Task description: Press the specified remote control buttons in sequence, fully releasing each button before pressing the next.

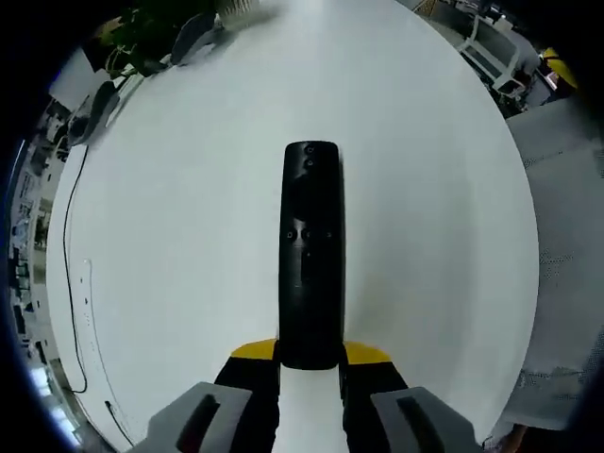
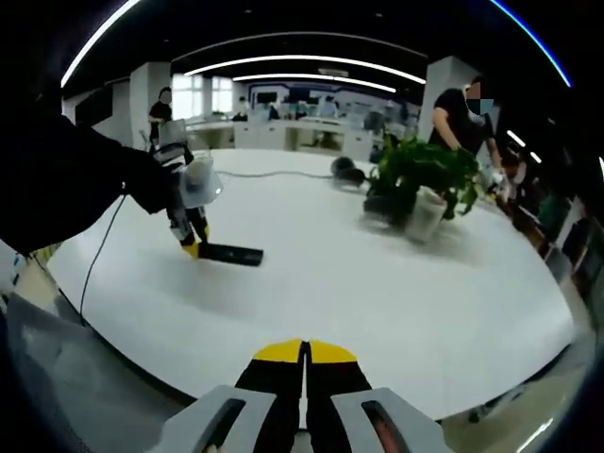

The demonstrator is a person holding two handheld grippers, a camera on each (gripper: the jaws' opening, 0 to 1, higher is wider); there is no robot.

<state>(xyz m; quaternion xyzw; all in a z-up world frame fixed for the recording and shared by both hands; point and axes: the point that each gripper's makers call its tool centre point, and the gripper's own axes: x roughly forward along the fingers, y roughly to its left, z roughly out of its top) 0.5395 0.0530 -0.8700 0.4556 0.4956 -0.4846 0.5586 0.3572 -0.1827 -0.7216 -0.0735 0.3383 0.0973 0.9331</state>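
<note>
A long black remote control [image 1: 310,255] lies on the white table [image 1: 189,189], pointing away from me, small buttons on its top face. My left gripper [image 1: 310,357] is shut on the remote's near end, yellow fingertips on either side of it. In the right gripper view the same remote [image 2: 231,253] lies flat at the left of the table, held at its end by the left gripper [image 2: 192,247] with a dark sleeve behind it. My right gripper [image 2: 304,354] hovers at the table's near edge, its yellow tips pressed together on nothing.
A potted green plant [image 2: 420,184] stands at the back right of the table [image 2: 377,283], dark objects beside it. A black cable [image 1: 66,274] runs along the table's left edge. People stand in the office beyond.
</note>
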